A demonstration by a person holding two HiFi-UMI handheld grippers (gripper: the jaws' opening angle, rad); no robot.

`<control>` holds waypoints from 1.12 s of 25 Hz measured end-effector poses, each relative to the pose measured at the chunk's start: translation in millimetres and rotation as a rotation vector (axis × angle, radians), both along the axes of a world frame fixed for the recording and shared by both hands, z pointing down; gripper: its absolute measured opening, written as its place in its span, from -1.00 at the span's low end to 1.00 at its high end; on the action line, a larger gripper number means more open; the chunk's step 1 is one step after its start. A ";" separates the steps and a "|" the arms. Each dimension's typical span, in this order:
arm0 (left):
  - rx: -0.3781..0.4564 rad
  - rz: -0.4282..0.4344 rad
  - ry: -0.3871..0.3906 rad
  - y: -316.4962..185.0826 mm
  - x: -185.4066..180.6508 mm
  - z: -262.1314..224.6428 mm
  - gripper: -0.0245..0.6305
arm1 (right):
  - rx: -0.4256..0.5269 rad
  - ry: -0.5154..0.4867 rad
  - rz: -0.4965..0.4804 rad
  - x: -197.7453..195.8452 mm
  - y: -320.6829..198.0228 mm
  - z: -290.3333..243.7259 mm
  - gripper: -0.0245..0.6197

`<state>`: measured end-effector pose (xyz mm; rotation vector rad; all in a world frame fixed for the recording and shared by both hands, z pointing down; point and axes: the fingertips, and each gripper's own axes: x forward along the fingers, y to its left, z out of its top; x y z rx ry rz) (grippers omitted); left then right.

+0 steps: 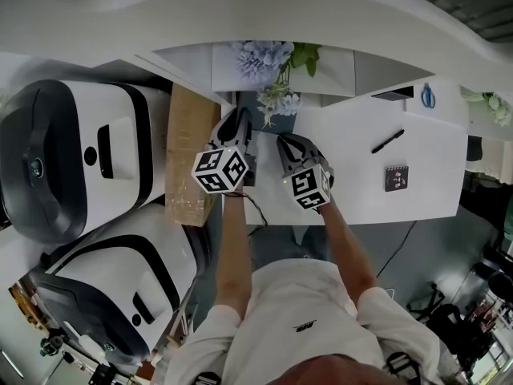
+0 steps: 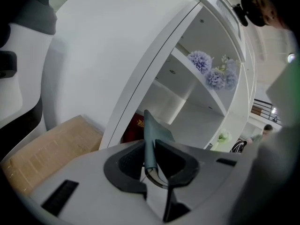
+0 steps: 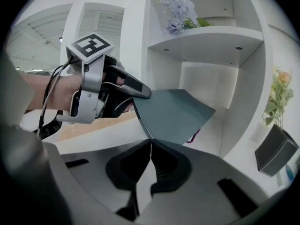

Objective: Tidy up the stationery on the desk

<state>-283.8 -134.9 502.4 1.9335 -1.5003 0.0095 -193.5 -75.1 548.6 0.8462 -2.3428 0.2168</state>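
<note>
Left gripper [image 2: 151, 161] and right gripper [image 3: 150, 146] both clamp the teal notebook [image 3: 173, 114], shared between them (likely for steadiness) just before the shelf [image 3: 206, 34] — presumably for shelving.

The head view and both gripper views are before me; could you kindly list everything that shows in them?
notebook: one, grey-green, held before the shelf unit
pen: one, black, on the white desk
small pad: one, dark, on the desk near the pen
blue item: one, far desk corner, too small to identify
flowers: one bunch, lilac, on a shelf
red item: one, low shelf compartment
board: one, light brown, left of the desk
machines: two, white and black, far left
planter: one, dark grey, right
left tongs: shut on the notebook
right tongs: shut on the notebook
</note>
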 end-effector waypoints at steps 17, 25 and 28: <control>-0.031 -0.012 -0.106 -3.3 -14.7 21.3 -0.93 | 0.064 0.048 -0.039 -9.9 -12.1 3.5 -0.94; -0.014 0.039 -0.268 -15.8 -6.7 18.8 -0.93 | 0.079 0.034 -0.017 -14.6 -29.6 1.7 -0.94; -0.004 0.030 -0.290 -12.4 -7.7 13.9 -0.93 | 0.073 0.018 -0.003 -17.6 -34.8 1.9 -0.94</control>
